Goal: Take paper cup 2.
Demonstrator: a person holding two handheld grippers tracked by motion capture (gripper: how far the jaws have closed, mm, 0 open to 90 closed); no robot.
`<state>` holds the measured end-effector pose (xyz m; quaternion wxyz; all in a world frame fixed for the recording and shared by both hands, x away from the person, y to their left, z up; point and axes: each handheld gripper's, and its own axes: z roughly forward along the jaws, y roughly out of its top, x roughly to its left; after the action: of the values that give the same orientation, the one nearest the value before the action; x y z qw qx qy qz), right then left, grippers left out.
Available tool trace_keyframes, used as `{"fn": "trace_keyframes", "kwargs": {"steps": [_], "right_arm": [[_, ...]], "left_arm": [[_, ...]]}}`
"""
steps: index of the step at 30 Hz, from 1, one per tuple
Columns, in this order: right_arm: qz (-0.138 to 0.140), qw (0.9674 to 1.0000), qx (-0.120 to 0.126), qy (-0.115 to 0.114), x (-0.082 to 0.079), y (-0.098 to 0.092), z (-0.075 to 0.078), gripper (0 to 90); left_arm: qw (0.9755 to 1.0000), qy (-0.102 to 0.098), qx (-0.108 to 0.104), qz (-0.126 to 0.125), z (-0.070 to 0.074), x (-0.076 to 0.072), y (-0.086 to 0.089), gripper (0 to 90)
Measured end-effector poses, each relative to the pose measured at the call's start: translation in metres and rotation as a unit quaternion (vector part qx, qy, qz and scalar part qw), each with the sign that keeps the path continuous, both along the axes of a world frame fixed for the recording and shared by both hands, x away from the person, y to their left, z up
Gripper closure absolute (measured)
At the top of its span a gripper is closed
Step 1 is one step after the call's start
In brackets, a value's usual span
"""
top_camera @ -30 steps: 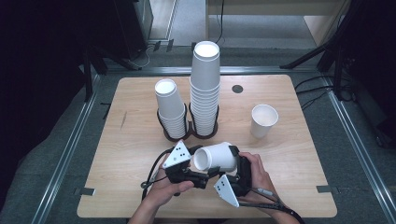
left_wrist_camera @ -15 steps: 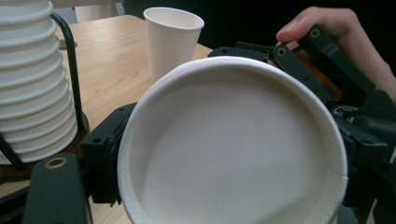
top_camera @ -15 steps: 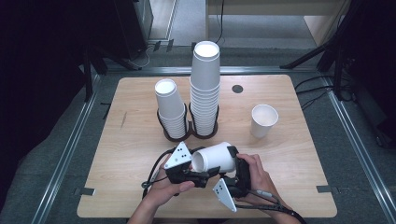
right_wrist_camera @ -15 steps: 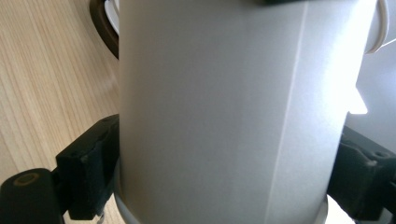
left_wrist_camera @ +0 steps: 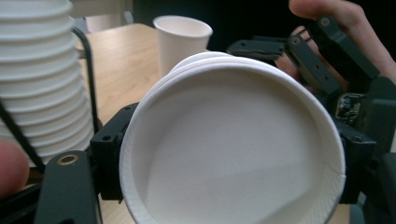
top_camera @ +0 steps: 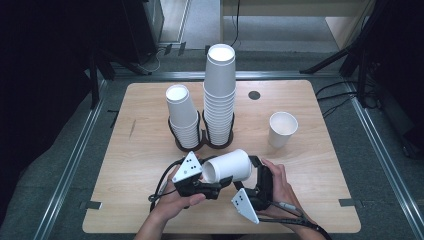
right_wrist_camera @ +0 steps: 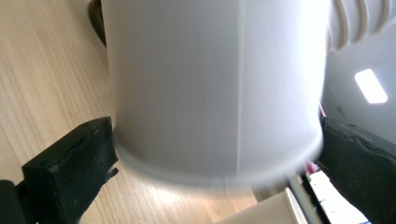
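Note:
A white paper cup (top_camera: 227, 167) lies on its side above the table's front, mouth toward my left gripper (top_camera: 206, 174). In the left gripper view its open mouth (left_wrist_camera: 233, 154) faces the camera, with a second rim just behind it. My left gripper (left_wrist_camera: 231, 158) has just been closing and now clamps the cup at the rim end. My right gripper (top_camera: 252, 175) sits at the cup's base end. Its jaws have just been opening, and they flank the cup's wall (right_wrist_camera: 215, 84) without pressing on it.
A black wire holder (top_camera: 202, 145) at mid-table carries a tall cup stack (top_camera: 220, 95) and a shorter one (top_camera: 182, 117). A single upright cup (top_camera: 282, 129) stands to the right. A dark round hole (top_camera: 254, 95) marks the far tabletop.

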<state>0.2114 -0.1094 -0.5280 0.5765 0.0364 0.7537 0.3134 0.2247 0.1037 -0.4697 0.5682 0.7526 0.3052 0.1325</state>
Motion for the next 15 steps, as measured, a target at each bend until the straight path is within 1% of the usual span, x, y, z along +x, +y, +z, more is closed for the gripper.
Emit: {"fn": "trace_keyframes", "kwargs": {"steps": [1, 3, 4, 5, 7, 8, 9, 10, 11, 12, 13, 15], "right_arm": [[-0.004, 0.9999, 0.011, 0.006, 0.0, -0.001, 0.001, 0.0], [-0.014, 0.9991, 0.037, 0.019, 0.002, -0.005, 0.004, 0.0], [-0.018, 0.9979, 0.054, 0.03, 0.003, -0.007, 0.006, 0.0], [-0.021, 0.9969, 0.066, 0.036, 0.003, -0.009, 0.008, 0.0], [-0.026, 0.9928, 0.101, 0.06, 0.004, -0.012, 0.011, 0.0], [-0.028, 0.9899, 0.118, 0.073, 0.005, -0.013, 0.012, 0.0], [-0.028, 0.9881, 0.127, 0.082, 0.005, -0.014, 0.013, 0.0], [-0.027, 0.9846, 0.141, 0.101, 0.005, -0.015, 0.014, 0.0], [-0.025, 0.9819, 0.151, 0.112, 0.004, -0.015, 0.015, 0.0], [-0.024, 0.9772, 0.168, 0.128, 0.004, -0.016, 0.016, 0.0], [-0.022, 0.9734, 0.182, 0.138, 0.004, -0.017, 0.018, 0.0], [-0.025, 0.9589, 0.225, 0.171, 0.004, -0.019, 0.023, 0.0]], "left_arm": [[0.9999, -0.001, -0.005, 0.01, 0.0, 0.001, 0.002, 21.2], [0.9997, -0.005, -0.012, 0.02, 0.0, 0.002, 0.006, 21.2], [0.9996, -0.006, -0.014, 0.023, 0.0, 0.002, 0.007, 21.2], [0.9994, -0.007, -0.022, 0.027, 0.001, 0.002, 0.008, 21.2], [0.9989, -0.01, -0.031, 0.034, 0.001, 0.002, 0.01, 21.2], [0.9988, -0.012, -0.031, 0.037, 0.001, 0.002, 0.01, 21.1], [0.9985, -0.015, -0.031, 0.042, 0.001, 0.002, 0.01, 21.2], [0.9984, -0.017, -0.032, 0.044, 0.002, 0.002, 0.01, 21.1], [0.9981, -0.018, -0.035, 0.047, 0.002, 0.002, 0.01, 21.2], [0.998, -0.019, -0.037, 0.048, 0.002, 0.001, 0.011, 21.2], [0.9979, -0.02, -0.039, 0.048, 0.002, 0.001, 0.011, 21.2], [0.9975, -0.023, -0.042, 0.052, 0.002, 0.001, 0.011, 21.2]]}}
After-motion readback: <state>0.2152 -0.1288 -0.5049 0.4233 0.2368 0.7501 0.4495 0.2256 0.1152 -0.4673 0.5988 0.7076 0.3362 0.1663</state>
